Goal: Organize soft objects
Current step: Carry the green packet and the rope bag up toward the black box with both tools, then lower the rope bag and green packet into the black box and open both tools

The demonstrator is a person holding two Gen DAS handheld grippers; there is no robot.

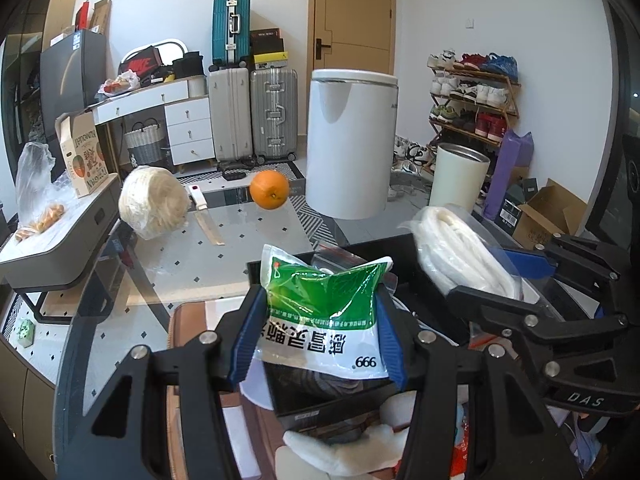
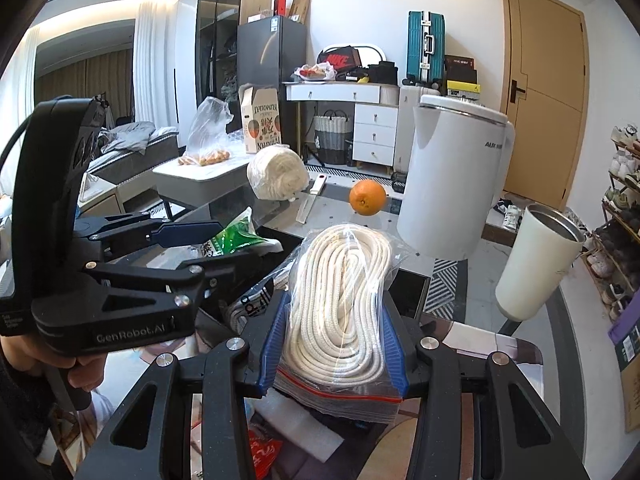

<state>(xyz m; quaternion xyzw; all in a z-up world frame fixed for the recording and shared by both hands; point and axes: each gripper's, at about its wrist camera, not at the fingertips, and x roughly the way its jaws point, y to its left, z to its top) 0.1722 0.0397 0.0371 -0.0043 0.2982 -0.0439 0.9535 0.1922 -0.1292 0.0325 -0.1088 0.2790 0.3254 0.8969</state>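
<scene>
Green-and-white packet (image 1: 324,316), printed with Chinese characters and "999", clamped between the 2 blue-padded fingers of the left gripper (image 1: 320,332); jaws closed onto its sides, the packet upright and raised over an open black box (image 1: 332,400). In the right wrist view the same packet (image 2: 234,240) shows between the left gripper's fingers at left.

Coil of white rope in a clear zip bag (image 2: 340,320), held by the right gripper (image 2: 334,344); its 2 blue pads press the bag from both sides, the red zip seal lying at the near end. In the left wrist view this bag (image 1: 460,252) appears at right, above the far corner of the black box.

Surroundings on the glass tabletop (image 1: 260,232): an orange (image 1: 269,190), a knife with a white handle (image 1: 206,216), a wrapped bundle of pale noodle-like strands (image 1: 154,208), a white kettle (image 1: 352,144) and a cream tumbler (image 2: 536,260). White soft items (image 1: 340,448) lie in the lower foreground, near the black box.
</scene>
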